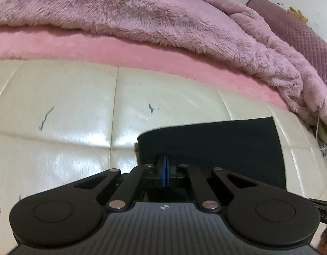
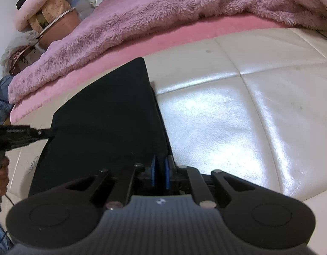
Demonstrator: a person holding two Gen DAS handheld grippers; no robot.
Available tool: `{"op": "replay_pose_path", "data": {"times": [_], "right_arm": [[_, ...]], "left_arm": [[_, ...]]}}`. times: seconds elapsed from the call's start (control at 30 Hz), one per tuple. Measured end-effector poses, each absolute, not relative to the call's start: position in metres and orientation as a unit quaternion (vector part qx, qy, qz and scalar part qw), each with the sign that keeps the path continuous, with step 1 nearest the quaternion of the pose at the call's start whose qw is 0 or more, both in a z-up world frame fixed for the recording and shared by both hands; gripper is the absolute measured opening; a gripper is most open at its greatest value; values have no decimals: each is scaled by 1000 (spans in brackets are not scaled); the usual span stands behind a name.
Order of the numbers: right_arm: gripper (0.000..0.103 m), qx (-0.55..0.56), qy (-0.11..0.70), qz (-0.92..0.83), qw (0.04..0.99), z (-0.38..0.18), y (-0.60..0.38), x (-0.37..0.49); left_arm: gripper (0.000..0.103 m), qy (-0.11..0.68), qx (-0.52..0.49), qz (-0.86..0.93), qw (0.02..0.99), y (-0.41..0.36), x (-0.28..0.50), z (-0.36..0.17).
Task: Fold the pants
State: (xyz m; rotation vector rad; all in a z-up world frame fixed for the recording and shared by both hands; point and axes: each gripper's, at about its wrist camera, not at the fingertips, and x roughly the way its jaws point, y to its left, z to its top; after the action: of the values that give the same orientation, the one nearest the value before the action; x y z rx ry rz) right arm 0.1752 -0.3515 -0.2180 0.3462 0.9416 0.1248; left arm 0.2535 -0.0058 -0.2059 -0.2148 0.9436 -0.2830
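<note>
On the glossy cream quilted leather bench (image 2: 237,114), the flat black fabric pants (image 2: 104,116) lay folded into a long panel, near the pink bed edge (image 1: 99,48) under a fluffy mauve blanket (image 1: 121,14). The left gripper (image 1: 165,170) had its blue pads (image 1: 162,171) pressed together on the pants' near edge. The right gripper (image 2: 160,174) sat at the pants' near right corner, its blue pads (image 2: 167,173) slightly apart; whether cloth lay between them was unclear.
</note>
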Motion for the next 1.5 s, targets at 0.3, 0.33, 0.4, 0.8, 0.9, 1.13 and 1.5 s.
{"op": "replay_pose_path", "data": {"times": [0.3, 0.33, 0.4, 0.8, 0.9, 1.13, 1.5], "right_arm": [[2, 163, 454, 59, 874, -220, -348, 179], [2, 166, 455, 58, 873, -220, -348, 179], [4, 168, 460, 54, 870, -216, -349, 180], [15, -11, 390, 82, 917, -172, -306, 133], [14, -4, 421, 70, 904, -187, -307, 133], [16, 6, 434, 53, 899, -203, -309, 131], [44, 12, 444, 46, 895, -183, -317, 138]], "left_arm": [[6, 446, -105, -114, 881, -8, 273, -198], [7, 448, -115, -115, 879, -6, 272, -196], [12, 448, -123, -118, 877, -3, 263, -188], [15, 479, -98, -219, 844, -10, 160, -180], [14, 496, -91, -215, 836, -10, 149, -193], [9, 510, -141, -210, 822, 4, 138, -211], [48, 518, -221, -231, 794, 33, 137, -192]]}}
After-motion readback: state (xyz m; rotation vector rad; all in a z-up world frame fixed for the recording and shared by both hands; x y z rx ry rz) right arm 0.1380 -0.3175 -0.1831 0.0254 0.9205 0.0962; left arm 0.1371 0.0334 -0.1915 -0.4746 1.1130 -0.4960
